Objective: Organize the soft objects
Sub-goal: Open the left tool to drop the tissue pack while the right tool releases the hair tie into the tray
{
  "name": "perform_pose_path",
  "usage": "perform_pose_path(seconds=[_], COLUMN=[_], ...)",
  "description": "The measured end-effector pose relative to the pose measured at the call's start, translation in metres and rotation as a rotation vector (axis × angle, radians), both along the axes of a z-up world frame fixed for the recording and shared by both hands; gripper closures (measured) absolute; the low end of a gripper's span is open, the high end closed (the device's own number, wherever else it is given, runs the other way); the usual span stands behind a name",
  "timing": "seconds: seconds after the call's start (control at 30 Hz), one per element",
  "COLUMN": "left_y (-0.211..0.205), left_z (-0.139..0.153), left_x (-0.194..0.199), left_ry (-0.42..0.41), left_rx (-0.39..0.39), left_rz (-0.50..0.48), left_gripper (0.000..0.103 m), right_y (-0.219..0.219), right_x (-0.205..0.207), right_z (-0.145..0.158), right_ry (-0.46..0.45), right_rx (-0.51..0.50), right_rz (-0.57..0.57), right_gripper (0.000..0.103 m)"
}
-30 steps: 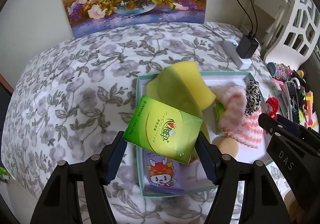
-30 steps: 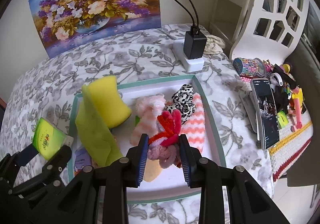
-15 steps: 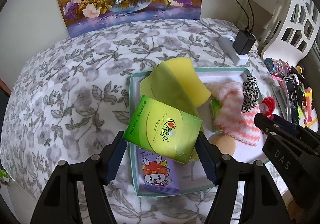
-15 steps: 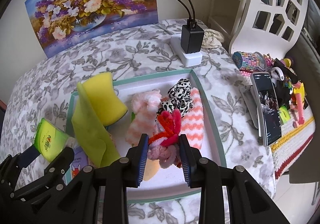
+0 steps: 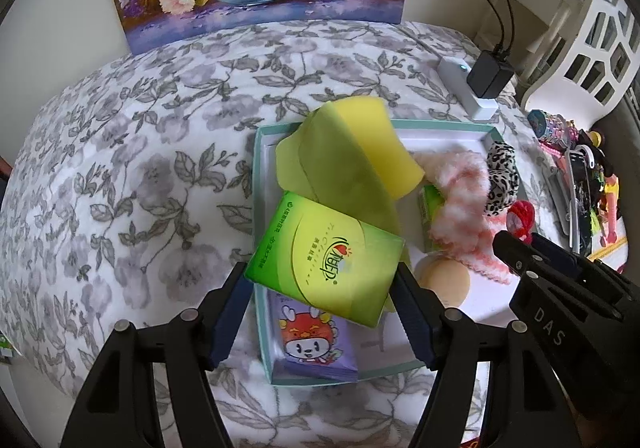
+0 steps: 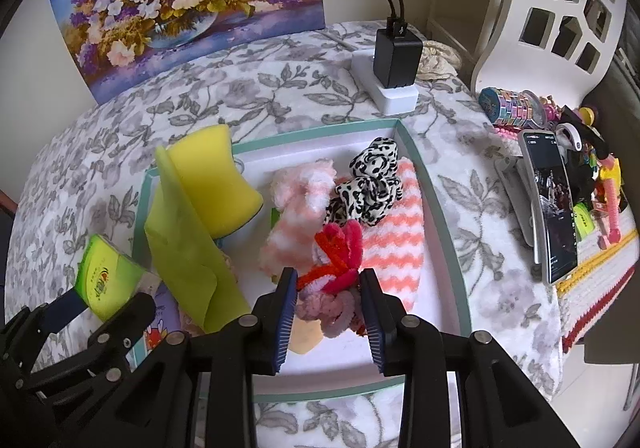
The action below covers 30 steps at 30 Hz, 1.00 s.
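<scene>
- The left wrist view alone shows the purple cartoon tissue pack [image 5: 316,348] whole, at the near left corner of the tray [image 5: 259,208], and the round peach puff [image 5: 442,282] beside it; the right wrist view hides most of both.
- Only the right wrist view shows the phone [image 6: 550,204], right of the tray.
- In the tray: yellow sponge [image 6: 218,184], green cloth [image 6: 188,244], pink-and-white towel [image 6: 396,232], leopard scrunchie [image 6: 370,184].
- The left gripper [image 5: 322,284] is clamped on the green tissue pack [image 5: 328,260], held above the tray's left edge.
- The right gripper [image 6: 329,298] has the red-and-pink scrunchies [image 6: 336,272] between its pads above the tray; its jaws have just been opening slightly.
- Since a second ago, the tray sits a little farther from both cameras.
</scene>
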<state>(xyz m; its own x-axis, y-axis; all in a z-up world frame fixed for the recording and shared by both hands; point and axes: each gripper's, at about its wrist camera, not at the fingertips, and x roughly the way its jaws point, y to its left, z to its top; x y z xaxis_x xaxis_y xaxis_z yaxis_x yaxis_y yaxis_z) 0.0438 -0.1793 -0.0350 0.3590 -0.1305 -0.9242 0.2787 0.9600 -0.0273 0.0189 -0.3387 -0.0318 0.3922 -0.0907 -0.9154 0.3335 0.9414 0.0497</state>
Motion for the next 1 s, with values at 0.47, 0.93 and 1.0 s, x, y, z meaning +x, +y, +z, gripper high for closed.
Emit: perform_pose_path(seconds=[0.47,0.93,1.0], left_y=[0.017,0.062,0.073], left_z=[0.001,-0.001,-0.003], left_x=[0.005,0.014,0.014], left_ry=[0.038,0.006,0.003], left_rx=[-0.082,-0.027,-0.017], left_rz=[0.023,0.143,0.167], left_gripper=[0.019,0.007,0.007], right_y=[0.005,0.034,0.041], right_x=[0.002,-0.002,-0.003], right_z=[-0.006,-0.010,-0.011], right_ry=[0.027,0.045,0.051], right_rx=[0.004,-0.033,-0.045], right_rz=[0.003,0.072,0.087], right_gripper=[0.052,0.021,0.007])
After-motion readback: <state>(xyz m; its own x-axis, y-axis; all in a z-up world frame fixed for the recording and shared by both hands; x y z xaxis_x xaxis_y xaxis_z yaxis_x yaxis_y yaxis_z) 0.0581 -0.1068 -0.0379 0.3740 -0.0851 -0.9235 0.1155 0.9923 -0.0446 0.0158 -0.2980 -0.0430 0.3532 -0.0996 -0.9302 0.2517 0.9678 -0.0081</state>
